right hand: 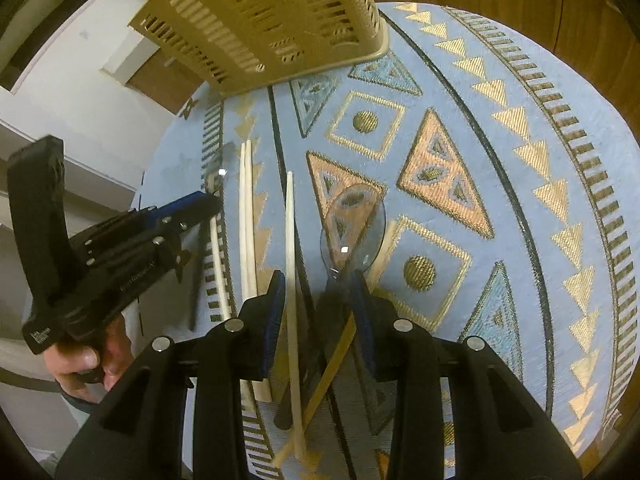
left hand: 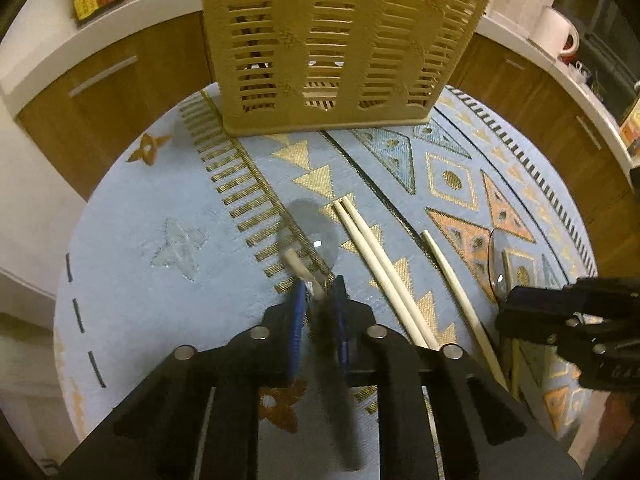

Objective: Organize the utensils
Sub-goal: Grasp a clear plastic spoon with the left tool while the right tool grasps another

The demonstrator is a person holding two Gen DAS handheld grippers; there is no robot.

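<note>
We count one slotted beige utensil basket (left hand: pixel 340 40) on the patterned bench (left hand: pixel 140 208), and everything else lies in front of that basket. There are two clear-bowled spoons, one (left hand: pixel 312 224) toward the basket's left end and one (right hand: pixel 354 232) toward its right end. Between the spoons we count three pale chopsticks, a touching pair (left hand: pixel 376 256) and a single one (left hand: pixel 460 292), and two hand-held grippers.

1. Dim, warm yellow indoor light in both my views; colours muddy.
2. Strong fisheye bend w/ black vignette at corners.
3. Motion blur on spoon (left hand: pixel 310 226) in my left gripper (left hand: pixel 319 292).
4. Small glare spot on other spoon (right hand: pixel 354 228).
</note>
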